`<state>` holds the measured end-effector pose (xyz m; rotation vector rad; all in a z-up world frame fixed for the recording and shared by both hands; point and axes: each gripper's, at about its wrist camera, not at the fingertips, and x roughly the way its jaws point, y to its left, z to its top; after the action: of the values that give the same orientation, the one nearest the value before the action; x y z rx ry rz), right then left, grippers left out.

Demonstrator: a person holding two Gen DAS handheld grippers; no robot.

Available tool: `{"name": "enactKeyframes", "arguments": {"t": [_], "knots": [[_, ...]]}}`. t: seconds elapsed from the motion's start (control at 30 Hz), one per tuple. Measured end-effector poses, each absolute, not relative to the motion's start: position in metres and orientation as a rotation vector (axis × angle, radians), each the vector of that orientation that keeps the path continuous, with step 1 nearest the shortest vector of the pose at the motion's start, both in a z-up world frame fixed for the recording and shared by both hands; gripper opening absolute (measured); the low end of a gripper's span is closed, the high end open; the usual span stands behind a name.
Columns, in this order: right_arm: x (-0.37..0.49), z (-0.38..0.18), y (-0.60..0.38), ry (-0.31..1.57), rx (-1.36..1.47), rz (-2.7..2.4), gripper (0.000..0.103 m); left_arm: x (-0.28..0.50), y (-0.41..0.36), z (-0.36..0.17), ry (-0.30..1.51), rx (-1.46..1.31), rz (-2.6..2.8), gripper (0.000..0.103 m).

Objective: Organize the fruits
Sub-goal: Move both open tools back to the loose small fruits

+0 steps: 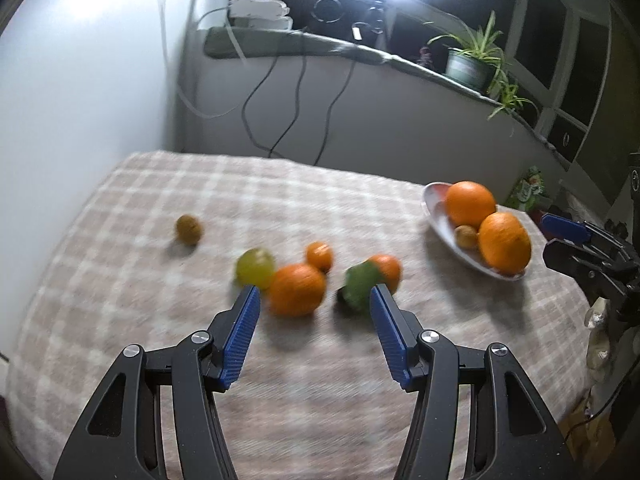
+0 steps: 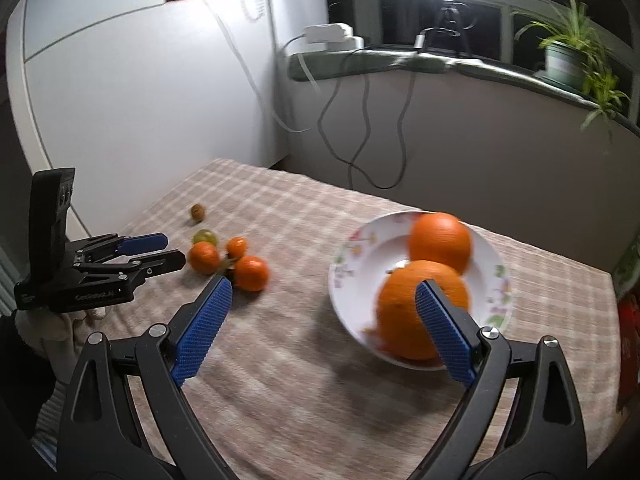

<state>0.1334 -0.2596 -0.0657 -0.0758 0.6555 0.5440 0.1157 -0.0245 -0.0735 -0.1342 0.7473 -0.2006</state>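
Observation:
A white floral plate (image 1: 436,216) (image 2: 360,256) at the table's right holds two big oranges (image 1: 470,204) (image 2: 440,240) and a small brown fruit (image 1: 466,236). Loose on the checked cloth lie an orange (image 1: 296,290), two small mandarins (image 1: 320,256), a green fruit (image 1: 362,286), a yellow-green fruit (image 1: 256,266) and a brown kiwi (image 1: 189,229) (image 2: 197,212). My left gripper (image 1: 316,300) is open and empty, just short of the loose orange. My right gripper (image 2: 324,292) is open and empty, near the plate's front-left edge.
The table (image 1: 120,240) stands against a white wall (image 1: 80,100) on the left. Behind it a sill (image 1: 360,52) carries cables, a power strip, a ring light and a potted plant (image 1: 472,60). The table's right edge drops off past the plate.

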Motion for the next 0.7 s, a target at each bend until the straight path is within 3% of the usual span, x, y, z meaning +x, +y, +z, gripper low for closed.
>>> {"name": "enactKeyframes", "arguments": {"t": [0.3,0.5,0.7], "knots": [[0.137,-0.085,-0.214,0.68,-0.097,0.622,0.095,0.119,-0.011,-0.088,0.778,-0.18,-0.212,0.042],[0.143,-0.096,-0.194,0.7,-0.115,0.645,0.095,0.127,-0.009,-0.093,0.79,-0.211,-0.225,0.042],[0.155,-0.105,-0.184,0.736,-0.11,0.648,0.087,0.133,-0.004,-0.096,0.802,-0.25,-0.221,0.042]]}}
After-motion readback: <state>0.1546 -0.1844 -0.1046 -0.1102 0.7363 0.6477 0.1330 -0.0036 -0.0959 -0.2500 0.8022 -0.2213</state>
